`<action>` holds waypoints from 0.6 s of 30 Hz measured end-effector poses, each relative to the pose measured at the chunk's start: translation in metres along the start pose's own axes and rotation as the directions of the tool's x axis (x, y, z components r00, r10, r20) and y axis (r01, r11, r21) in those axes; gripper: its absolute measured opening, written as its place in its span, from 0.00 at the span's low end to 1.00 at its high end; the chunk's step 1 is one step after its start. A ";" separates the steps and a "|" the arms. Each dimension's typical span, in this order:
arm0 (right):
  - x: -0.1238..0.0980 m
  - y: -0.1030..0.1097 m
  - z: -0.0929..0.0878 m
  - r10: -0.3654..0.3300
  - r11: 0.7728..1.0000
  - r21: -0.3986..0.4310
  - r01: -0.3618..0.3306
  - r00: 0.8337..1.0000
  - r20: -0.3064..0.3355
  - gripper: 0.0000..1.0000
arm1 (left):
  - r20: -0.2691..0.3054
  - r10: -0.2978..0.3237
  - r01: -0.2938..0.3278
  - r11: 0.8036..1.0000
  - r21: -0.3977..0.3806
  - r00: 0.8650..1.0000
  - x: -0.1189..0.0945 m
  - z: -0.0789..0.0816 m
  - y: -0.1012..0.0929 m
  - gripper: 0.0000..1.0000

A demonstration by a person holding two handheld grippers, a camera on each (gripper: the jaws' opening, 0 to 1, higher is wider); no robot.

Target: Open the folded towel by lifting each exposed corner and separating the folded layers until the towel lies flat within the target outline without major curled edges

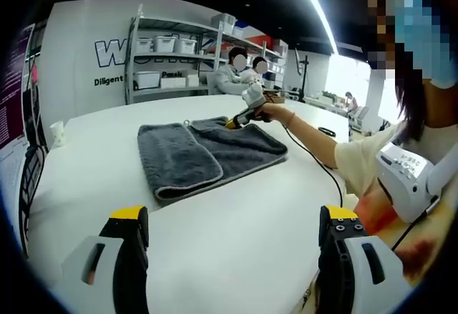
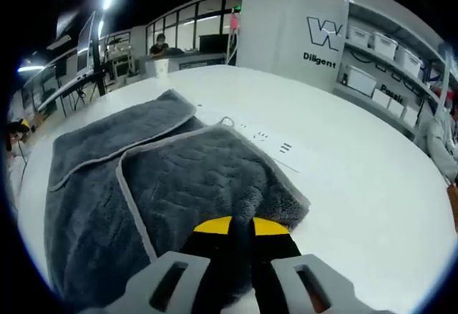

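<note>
I'm pinching the grey towel's (image 2: 179, 185) corner in my right claw (image 2: 240, 229), jaws closed; left claw (image 1: 232, 232) hanging open. Next: lift, peel layer over.

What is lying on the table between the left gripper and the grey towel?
Nothing: in the left gripper view, bare white table separates the open left gripper from the towel.

The towel (image 1: 207, 153) is dark grey, plush, with a lighter grey bound hem, and lies on the white counter (image 1: 236, 235) partly folded: one flap is turned over onto the layer beneath, so two overlapping panels show, their rounded corners visible. A small hanging loop sticks out at one edge. One corner is pinched between the right gripper (image 2: 240, 222) jaws.
</note>
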State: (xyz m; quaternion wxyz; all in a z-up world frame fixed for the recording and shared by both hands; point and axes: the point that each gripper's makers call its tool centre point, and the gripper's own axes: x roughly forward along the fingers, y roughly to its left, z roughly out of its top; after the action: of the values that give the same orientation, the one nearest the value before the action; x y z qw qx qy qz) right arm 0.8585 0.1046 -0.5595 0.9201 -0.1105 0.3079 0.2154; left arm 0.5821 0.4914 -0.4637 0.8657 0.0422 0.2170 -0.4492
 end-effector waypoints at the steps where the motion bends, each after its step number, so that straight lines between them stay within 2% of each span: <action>1: -0.001 -0.002 -0.001 -0.002 1.000 0.000 0.002 1.000 0.002 0.02 | -0.002 -0.002 0.002 1.000 0.000 1.000 0.001 -0.001 0.000 0.98; 11: -0.004 -0.012 -0.004 -0.005 1.000 -0.004 0.005 1.000 0.019 0.03 | -0.009 -0.005 0.005 1.000 -0.004 1.000 0.003 -0.003 -0.001 0.98; 18: -0.005 -0.023 -0.007 -0.051 0.999 0.013 0.051 0.998 0.020 0.04 | -0.007 -0.018 0.018 1.000 -0.006 1.000 0.007 -0.003 -0.003 0.98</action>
State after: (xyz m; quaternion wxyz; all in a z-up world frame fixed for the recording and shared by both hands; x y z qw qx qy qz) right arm 0.8618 0.0804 -0.5599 0.9291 -0.1101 0.2968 0.1911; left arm 0.5819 0.4851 -0.4689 0.8610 0.0394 0.2217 -0.4561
